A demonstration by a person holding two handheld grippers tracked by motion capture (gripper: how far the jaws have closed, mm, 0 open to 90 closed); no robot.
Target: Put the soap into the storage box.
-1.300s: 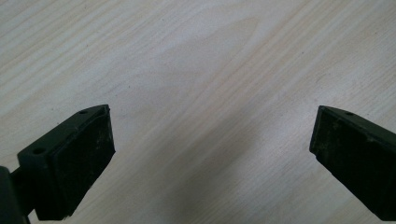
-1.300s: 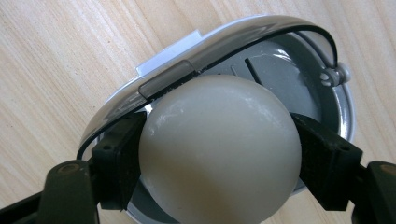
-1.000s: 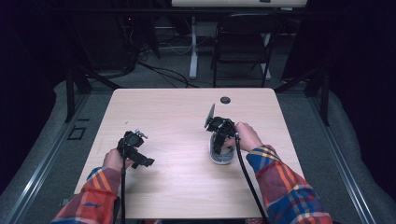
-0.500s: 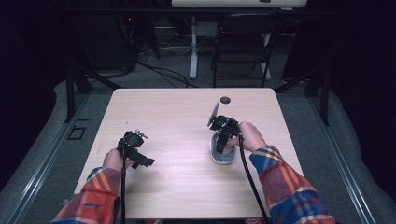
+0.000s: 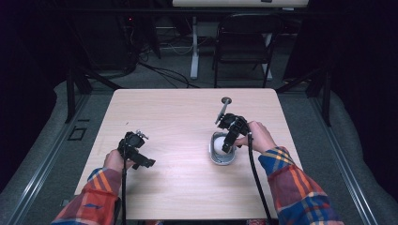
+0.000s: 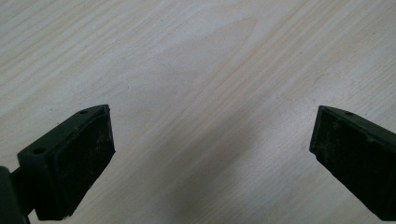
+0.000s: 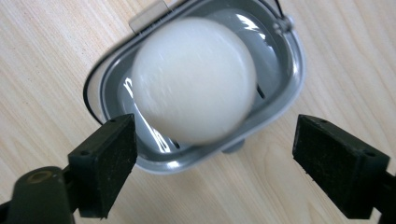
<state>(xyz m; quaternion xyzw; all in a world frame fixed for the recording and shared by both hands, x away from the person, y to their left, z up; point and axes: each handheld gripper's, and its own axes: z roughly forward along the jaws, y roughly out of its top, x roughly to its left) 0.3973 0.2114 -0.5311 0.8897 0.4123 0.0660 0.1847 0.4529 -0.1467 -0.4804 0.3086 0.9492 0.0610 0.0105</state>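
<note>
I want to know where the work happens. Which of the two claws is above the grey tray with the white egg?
The right claw, above the grey tray that holds the white egg. The left claw is over bare table.

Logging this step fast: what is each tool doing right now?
Left tool: open, holding nothing, over the table.
Right tool: jaws just opened, holding nothing, above the white egg in the grey dish.
</note>
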